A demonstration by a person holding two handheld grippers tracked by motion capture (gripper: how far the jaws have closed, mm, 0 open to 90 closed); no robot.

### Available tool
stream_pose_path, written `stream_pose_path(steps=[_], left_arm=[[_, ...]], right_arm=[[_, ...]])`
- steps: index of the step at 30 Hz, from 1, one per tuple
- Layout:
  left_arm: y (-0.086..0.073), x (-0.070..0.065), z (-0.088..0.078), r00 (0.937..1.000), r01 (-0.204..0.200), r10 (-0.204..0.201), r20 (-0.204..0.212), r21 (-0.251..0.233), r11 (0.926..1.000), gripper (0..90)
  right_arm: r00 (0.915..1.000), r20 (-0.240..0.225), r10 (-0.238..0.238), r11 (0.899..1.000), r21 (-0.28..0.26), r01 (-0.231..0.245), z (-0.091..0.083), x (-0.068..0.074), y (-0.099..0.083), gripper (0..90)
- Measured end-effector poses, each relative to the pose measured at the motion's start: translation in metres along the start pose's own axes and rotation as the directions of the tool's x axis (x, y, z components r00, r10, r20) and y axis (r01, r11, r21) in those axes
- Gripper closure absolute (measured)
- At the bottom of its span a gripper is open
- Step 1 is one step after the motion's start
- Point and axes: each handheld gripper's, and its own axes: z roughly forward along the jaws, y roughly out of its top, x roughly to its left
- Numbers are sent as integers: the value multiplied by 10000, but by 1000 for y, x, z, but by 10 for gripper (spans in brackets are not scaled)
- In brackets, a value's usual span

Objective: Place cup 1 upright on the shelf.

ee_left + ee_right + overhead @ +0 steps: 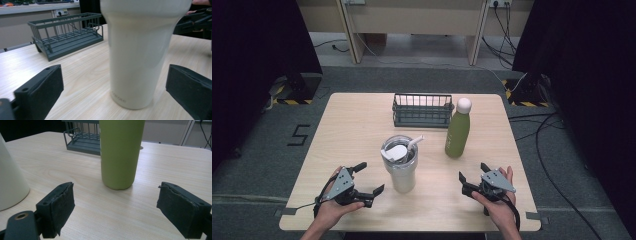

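Observation:
A cream tumbler (401,167) with a clear lid and a white straw stands upright in the middle of the table. In the left gripper view its body (140,50) rises just ahead of the jaws. My left gripper (369,177) is open, a short way left of the tumbler, with nothing in it. A green bottle (457,131) with a white cap stands upright to the tumbler's right; its lower body (120,152) shows ahead of the right jaws. My right gripper (472,176) is open and empty, in front of the bottle.
A dark grey wire basket (422,110) sits empty at the back middle of the wooden table (352,130), just left of the bottle. Cables lie on the carpet to the right of the table.

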Motion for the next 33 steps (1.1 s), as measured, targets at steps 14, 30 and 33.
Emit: stream_pose_path(steps=[14, 30, 33], left_arm=[[11, -15, 24, 9991, -58, 62, 427, -107, 9999, 0], [15, -24, 60, 9980, -220, 222, 596, -32, 9998, 0], [14, -24, 66, 9978, -206, 202, 627, 53, 9998, 0]], right_arm=[[9999, 139, 53, 10000, -52, -52, 0, -3, 4, 125], [10000, 83, 3, 9999, 109, -4, 2, -2, 2, 134], [10000, 90, 3, 9999, 134, -4, 2, -2, 1, 136]])
